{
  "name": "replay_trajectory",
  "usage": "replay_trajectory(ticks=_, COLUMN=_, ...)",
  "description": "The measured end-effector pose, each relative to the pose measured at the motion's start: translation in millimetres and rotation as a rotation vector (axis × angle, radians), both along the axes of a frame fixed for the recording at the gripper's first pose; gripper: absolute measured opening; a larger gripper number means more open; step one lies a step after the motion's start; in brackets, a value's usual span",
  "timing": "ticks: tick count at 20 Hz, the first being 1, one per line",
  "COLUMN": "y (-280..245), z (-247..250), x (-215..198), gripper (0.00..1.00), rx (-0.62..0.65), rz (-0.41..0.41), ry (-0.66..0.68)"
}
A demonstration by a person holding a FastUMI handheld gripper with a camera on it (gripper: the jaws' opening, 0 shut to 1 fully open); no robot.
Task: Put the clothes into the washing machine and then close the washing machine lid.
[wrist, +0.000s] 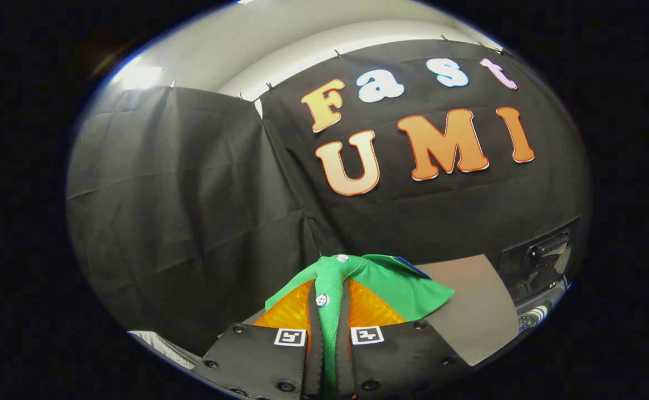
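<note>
Saw one green garment [357,283] pinched between the two fingers of the gripper [331,311], jaws pressed close together on a fold of the cloth with two white buttons [322,300] along it. Hung above a grey surface [468,311], with the rest of the cloth spreading ahead and right of the fingers. Further right, one dark machine panel [546,255] with a latch-like part, past the grey surface's edge. Could not tell whether any lid was open.
</note>
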State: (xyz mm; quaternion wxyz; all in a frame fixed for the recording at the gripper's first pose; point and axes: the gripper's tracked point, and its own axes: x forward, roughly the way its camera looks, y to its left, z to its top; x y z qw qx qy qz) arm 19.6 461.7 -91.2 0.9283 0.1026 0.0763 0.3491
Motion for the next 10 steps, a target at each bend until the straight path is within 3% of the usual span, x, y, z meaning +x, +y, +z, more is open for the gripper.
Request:
replay_trajectory(ticks=4, y=-31.1, z=28.2, x=0.8, gripper=0.16, rx=0.025, rz=0.022, ry=-0.051)
replay_trajectory(ticks=10, y=-133.9, z=63.5, x=21.0, gripper=0.16, rx=0.055, rz=-0.011, ry=-0.102)
